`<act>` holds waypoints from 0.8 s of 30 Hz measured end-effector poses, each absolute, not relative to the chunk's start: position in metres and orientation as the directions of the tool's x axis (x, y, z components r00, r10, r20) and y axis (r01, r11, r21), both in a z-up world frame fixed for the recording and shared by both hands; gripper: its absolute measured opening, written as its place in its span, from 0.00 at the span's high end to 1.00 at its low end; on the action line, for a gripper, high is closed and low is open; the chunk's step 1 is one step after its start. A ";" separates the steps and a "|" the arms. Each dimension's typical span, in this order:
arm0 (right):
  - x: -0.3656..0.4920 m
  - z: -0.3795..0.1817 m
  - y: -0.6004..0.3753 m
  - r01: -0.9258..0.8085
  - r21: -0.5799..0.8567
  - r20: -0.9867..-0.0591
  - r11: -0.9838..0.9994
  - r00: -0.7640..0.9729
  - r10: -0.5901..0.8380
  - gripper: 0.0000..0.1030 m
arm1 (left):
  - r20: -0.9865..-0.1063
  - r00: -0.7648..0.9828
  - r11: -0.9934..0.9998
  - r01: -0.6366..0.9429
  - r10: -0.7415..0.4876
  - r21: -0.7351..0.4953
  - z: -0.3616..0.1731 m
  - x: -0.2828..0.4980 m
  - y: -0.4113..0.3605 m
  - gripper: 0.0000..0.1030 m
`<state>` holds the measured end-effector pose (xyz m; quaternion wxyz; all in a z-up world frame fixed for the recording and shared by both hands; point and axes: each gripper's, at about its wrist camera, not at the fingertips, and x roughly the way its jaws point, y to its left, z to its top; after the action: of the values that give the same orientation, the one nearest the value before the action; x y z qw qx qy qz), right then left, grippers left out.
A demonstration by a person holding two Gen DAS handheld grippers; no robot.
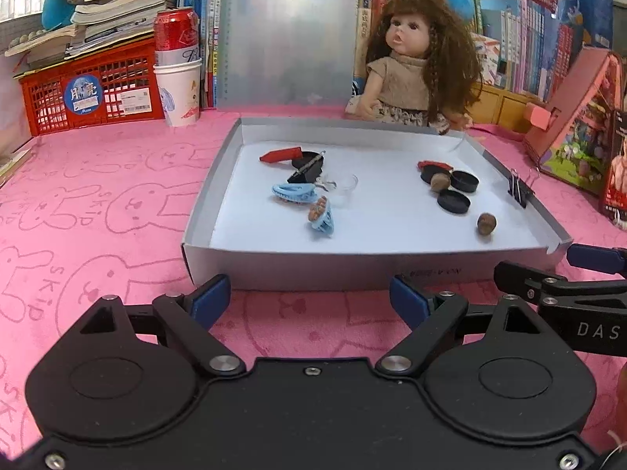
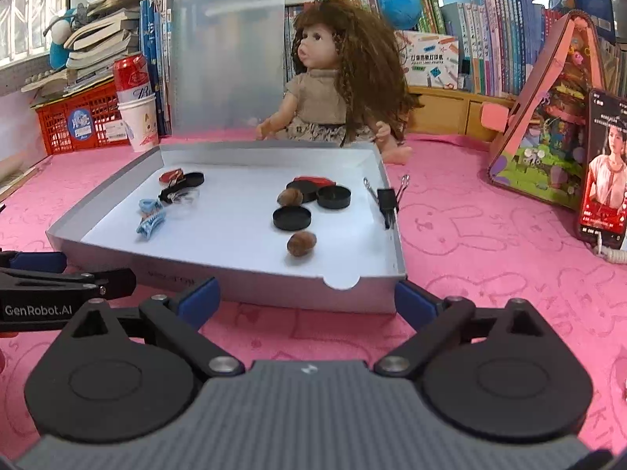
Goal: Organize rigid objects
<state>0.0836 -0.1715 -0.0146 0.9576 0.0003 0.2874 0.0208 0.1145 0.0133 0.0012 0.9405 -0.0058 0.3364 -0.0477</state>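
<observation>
A shallow silver box lies on the pink cloth and holds small items. Two blue hair clips lie at its left, near a red-and-black piece and a clear cup. Black round lids and two walnuts lie at the right. A black binder clip sits on the right wall. My left gripper is open in front of the near wall, nothing between its fingers. My right gripper is open too, at the near right corner.
A doll sits behind the box. A red basket, a can in a paper cup and stacked books stand at the back left. A pink toy house and a phone stand at the right.
</observation>
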 end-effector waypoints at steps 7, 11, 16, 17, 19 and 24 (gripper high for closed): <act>0.078 -0.020 -0.173 -0.025 0.009 -0.564 1.000 0.826 0.026 0.03 | -0.634 0.769 0.996 0.090 -0.087 -0.027 -0.004 0.107 0.010 0.15; 0.077 -0.020 -0.173 -0.009 0.000 -0.563 1.000 0.826 0.007 0.01 | -0.630 0.773 0.996 0.090 -0.076 -0.010 -0.006 0.106 0.008 0.15; 0.077 -0.022 -0.172 -0.008 -0.004 -0.581 1.000 0.814 0.004 0.00 | -0.634 0.769 0.996 0.094 -0.081 -0.013 -0.006 0.107 0.007 0.11; 0.078 -0.023 -0.172 0.001 -0.008 -0.588 1.000 0.809 -0.005 0.00 | -0.636 0.767 0.995 0.096 -0.082 -0.012 -0.006 0.107 0.007 0.11; 0.081 -0.026 -0.173 0.020 -0.017 -0.609 1.000 0.792 -0.026 0.00 | -0.640 0.764 0.995 0.098 -0.080 -0.008 -0.007 0.108 0.006 0.08; 0.082 -0.029 -0.170 0.027 -0.040 -0.626 0.999 0.779 -0.046 0.00 | -0.645 0.761 0.996 0.090 -0.076 -0.011 -0.008 0.110 0.008 0.04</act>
<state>0.0823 -0.1702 -0.0290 0.9430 -0.0145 0.3320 -0.0194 0.1096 0.0079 -0.0079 0.9382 0.0101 0.3431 -0.0441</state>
